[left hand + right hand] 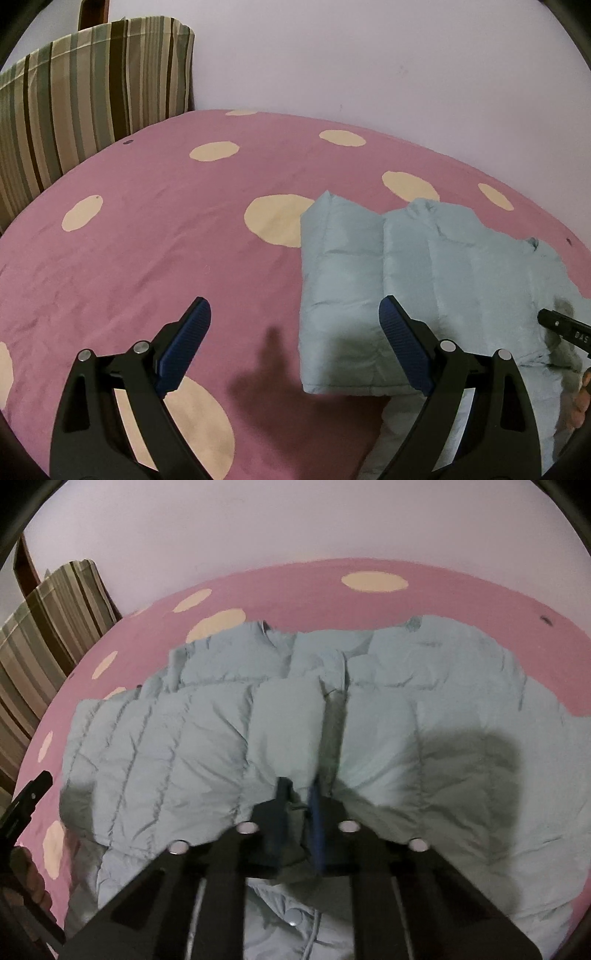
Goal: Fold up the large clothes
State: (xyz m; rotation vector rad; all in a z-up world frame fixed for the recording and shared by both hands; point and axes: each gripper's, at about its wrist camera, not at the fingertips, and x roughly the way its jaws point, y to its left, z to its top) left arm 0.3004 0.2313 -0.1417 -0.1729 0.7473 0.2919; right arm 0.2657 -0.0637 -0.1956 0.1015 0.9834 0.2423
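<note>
A pale blue puffer jacket (184,746) lies spread on the pink bed. One sleeve is folded across its front. My right gripper (299,797) points down at the jacket's middle, its fingers nearly together and pinching a ridge of the fabric by the front opening. In the left wrist view the jacket (443,258) lies at the right, with its folded edge facing left. My left gripper (295,302) hovers wide open over that edge and holds nothing. Its right finger (402,343) is above the jacket and its left finger (184,343) above bare sheet. The right gripper's tip (561,325) shows at the far right.
The pink sheet (147,240) with cream dots covers the bed. A striped pillow (92,110) leans at the back left against a pale wall (369,55). Bare sheet stretches left of the jacket. The left gripper's tip (29,797) and part of a hand (33,886) show at the left edge of the right wrist view.
</note>
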